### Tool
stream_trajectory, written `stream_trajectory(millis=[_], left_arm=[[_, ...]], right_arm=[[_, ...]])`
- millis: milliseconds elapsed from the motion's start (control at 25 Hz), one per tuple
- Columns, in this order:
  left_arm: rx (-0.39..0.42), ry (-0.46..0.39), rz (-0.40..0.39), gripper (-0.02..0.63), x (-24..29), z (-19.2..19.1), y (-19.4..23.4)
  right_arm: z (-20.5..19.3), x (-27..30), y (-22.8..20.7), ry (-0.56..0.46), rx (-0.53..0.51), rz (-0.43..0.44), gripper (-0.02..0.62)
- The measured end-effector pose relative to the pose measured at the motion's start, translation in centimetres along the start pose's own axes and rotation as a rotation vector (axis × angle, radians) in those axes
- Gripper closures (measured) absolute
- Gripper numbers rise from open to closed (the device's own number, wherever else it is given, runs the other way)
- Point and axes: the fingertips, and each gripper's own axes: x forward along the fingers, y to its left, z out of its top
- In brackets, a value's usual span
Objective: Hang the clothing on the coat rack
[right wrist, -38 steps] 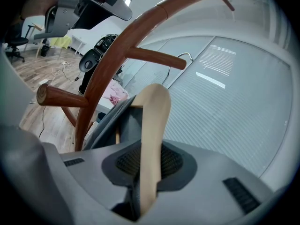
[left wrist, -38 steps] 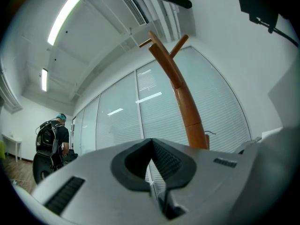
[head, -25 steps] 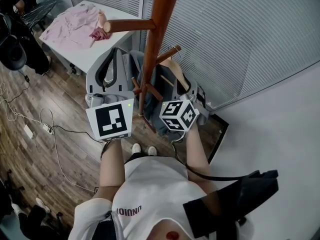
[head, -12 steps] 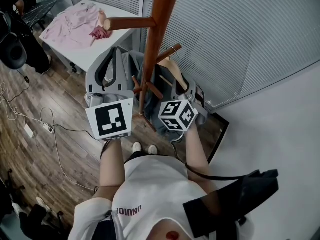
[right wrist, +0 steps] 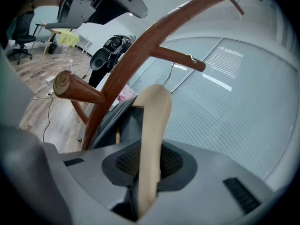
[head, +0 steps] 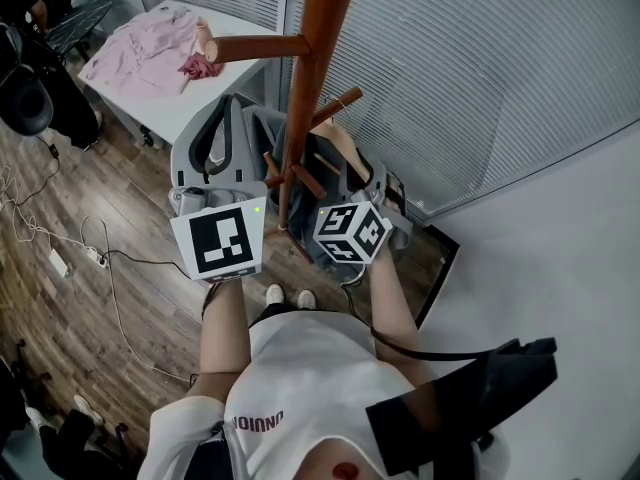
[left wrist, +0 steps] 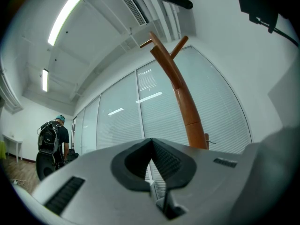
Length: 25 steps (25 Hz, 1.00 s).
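Right hand-held gripper (right wrist: 146, 165): jaws closed to a narrow gap on the pale wooden hanger (right wrist: 152, 121), which stands up between the pads. Dark grey clothing (right wrist: 126, 125) hangs on that hanger, just beside the coat rack (head: 305, 78) pole, at its 3 o'clock in the head view. Whether the hanger rests on a peg cannot be told. Left hand-held gripper (left wrist: 152, 172): jaws together, nothing between them, at the pole's 9 o'clock. Pink garment (head: 145, 53) lies on the table (head: 195, 108) at 11 o'clock.

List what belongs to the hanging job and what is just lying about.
In the job: coat rack; wooden hanger, gripped by right gripper; grey garment on it.
Lying about: pink clothes on white table; power strip.
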Motion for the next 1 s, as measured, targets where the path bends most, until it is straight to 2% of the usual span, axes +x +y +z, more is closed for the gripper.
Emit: stream_trajectory(millis=[320, 520, 1000], left_arm=[[-0.02, -0.01, 0.0, 0.594, 0.1, 0.1, -0.3], [0.004, 0.01, -0.012, 0.594, 0.1, -0.2, -0.3], [-0.01, 0.006, -0.006, 0.594, 0.1, 0.0, -0.2]], right_arm=[[0.0, -0.1, 0.4, -0.005, -0.011, 0.006, 0.515], [-0.1, 0.0, 0.9, -0.005, -0.017, 0.014, 0.514], [-0.3, 0.0, 1.7, -0.005, -0.031, 0.028, 0.514]])
